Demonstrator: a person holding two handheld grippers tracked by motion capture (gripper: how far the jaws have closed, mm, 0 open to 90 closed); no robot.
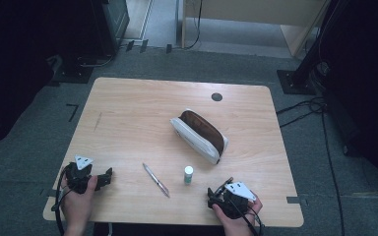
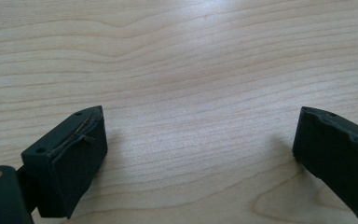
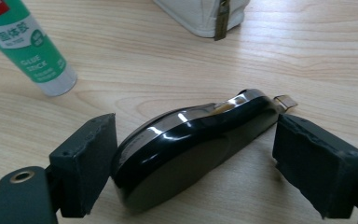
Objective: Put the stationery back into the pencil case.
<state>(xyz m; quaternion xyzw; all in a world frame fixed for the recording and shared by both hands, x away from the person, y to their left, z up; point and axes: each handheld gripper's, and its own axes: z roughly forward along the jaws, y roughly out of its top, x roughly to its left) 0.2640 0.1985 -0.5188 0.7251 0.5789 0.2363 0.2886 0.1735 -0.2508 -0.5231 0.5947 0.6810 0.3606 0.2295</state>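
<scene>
The right gripper (image 3: 196, 154) sits at the near right edge of the table (image 1: 128, 108), its jaws spread wide around a glossy black tape dispenser (image 3: 191, 144). The left jaw touches or nearly touches the dispenser's rounded back end; the right jaw stands just clear of its narrow front. In the right gripper view the dispenser lies flat on the wood with its long axis running from lower left to upper right, the narrow end and its small metal tab pointing toward the white pencil case (image 3: 205, 14). A green and white glue stick (image 3: 28, 46) stands upright just beyond, at the upper left of that view.

In the high view the pencil case (image 1: 200, 135) lies open mid-table, the glue stick (image 1: 189, 174) near it, and a pen (image 1: 156, 180) lies slanted between the two hands.

The left gripper (image 2: 196, 154) rests at the near left edge, jaws wide apart over bare wood, holding nothing
</scene>
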